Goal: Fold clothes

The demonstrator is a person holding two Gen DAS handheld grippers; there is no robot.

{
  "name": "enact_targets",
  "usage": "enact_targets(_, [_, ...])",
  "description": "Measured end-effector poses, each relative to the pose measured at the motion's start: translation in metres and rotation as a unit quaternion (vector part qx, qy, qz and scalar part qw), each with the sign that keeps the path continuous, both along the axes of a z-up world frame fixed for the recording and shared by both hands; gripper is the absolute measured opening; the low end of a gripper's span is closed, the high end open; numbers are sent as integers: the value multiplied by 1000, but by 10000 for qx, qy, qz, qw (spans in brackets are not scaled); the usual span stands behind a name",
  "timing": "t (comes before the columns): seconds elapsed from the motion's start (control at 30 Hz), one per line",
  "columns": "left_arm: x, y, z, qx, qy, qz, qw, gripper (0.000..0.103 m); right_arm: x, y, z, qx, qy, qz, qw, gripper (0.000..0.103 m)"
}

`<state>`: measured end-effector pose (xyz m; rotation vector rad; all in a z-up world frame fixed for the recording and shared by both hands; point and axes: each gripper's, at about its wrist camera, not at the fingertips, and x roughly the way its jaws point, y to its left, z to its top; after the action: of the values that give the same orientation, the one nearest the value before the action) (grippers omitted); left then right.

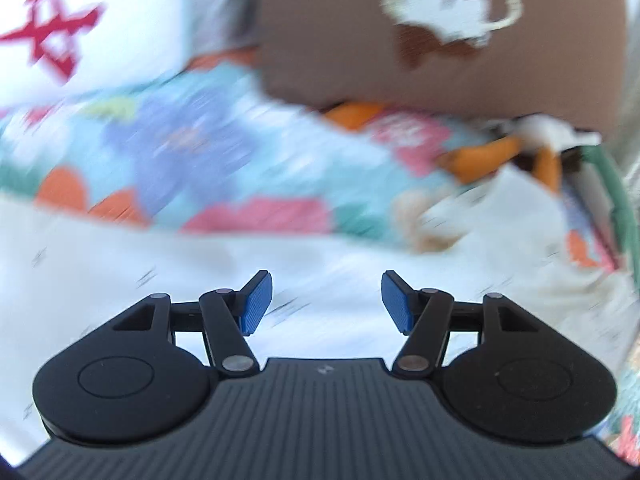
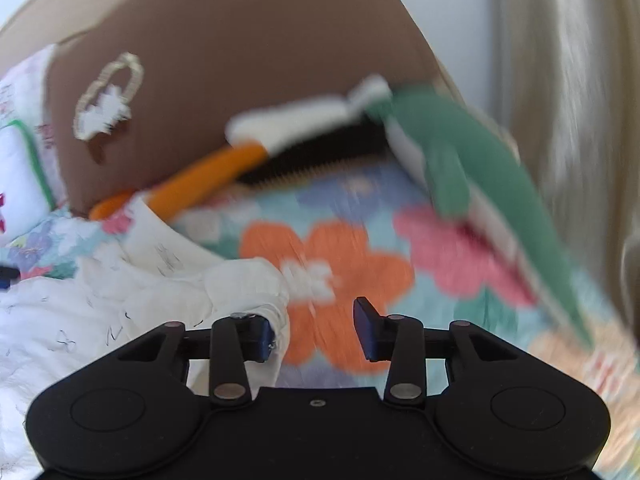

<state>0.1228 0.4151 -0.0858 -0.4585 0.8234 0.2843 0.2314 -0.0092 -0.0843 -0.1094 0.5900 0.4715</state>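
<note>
We see a bed spread with a floral cover (image 2: 328,264), its orange, pink and lilac blooms on pale blue. At twelve o'clock in the left view stands a brown cushion (image 1: 440,32) bearing a white cloud motif. At two o'clock in the right view, pale cream curtains (image 2: 560,60) hang in soft daylight.

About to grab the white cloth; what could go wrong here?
1. Both views are motion-blurred, so aim may drift.
2. The right gripper is open with crumpled white patterned cloth bunched against one finger; it may snag.
3. The left gripper is open and could pinch the flowered sheet too.
</note>
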Motion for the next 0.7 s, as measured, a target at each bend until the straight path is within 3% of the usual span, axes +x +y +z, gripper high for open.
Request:
enact_targets(0.07, [-11,11,-7,-112,15,111,9999,60,-5,9,14,-255,-271,64,9993,58])
enact_targets(0.17, [-24,21,-13,-218,8,161,9996,60,-3,20,20,-858,-283,-293,9955,70])
enact_targets(0.27, [-30,23,-16,-173,47,44,9998,60,5,24,9,-1458,38,-522,9879,78])
enact_targets(0.37, [-30,19,-17,22,222,-94,9997,64,18,23,-10,-2005,744,-100,9768,80])
enact_targets(0.47, [-34,18,-18,203,332,-262,9989,64,23,2,-13,-1356,1145,208,9839,79])
enact_targets(0.6, [-43,20,-17,375,295,-259,9985,64,27,-30,9,446,1433,201,9885,79])
enact_targets(0.7, [-46,26,-18,375,345,-145,9986,64,27,-1,24,267,1245,478,9907,79])
